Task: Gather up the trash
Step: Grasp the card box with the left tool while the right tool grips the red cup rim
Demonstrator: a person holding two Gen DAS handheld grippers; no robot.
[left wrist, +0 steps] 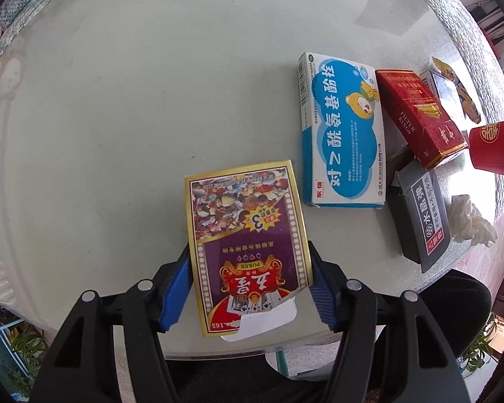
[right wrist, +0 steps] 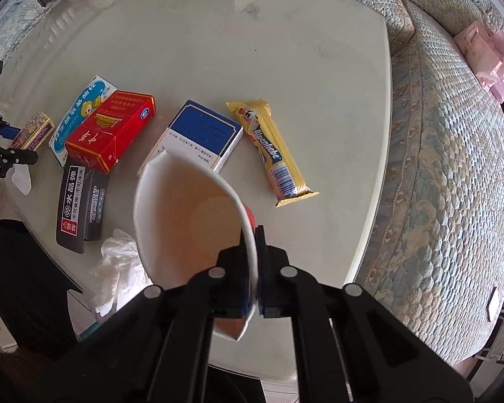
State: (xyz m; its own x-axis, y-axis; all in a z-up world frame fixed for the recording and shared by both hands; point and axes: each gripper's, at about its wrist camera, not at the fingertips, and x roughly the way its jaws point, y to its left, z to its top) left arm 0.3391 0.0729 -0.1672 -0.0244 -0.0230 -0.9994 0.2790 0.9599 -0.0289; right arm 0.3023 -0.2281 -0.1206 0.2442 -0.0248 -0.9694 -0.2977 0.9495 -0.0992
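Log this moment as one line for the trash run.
left gripper: shut on poker card box | right gripper: shut on paper cup wall | remaining on table: cartons, wrapper, tissue

The table [right wrist: 285, 67] looks like smooth, glossy glass. The card box [left wrist: 245, 245] is shiny printed cardboard, the cup [right wrist: 184, 221] matt paper. The sofa [right wrist: 453, 168] seems quilted cloth.

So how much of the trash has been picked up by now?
Nothing looks binned yet. In hand: the left gripper has its jaws shut on the poker card box, and the right gripper pinches the paper cup by its wall. Left on the table: the medicine box, red cigarette pack, blue-and-white box, yellow wrapper, grey pack and crumpled tissue.
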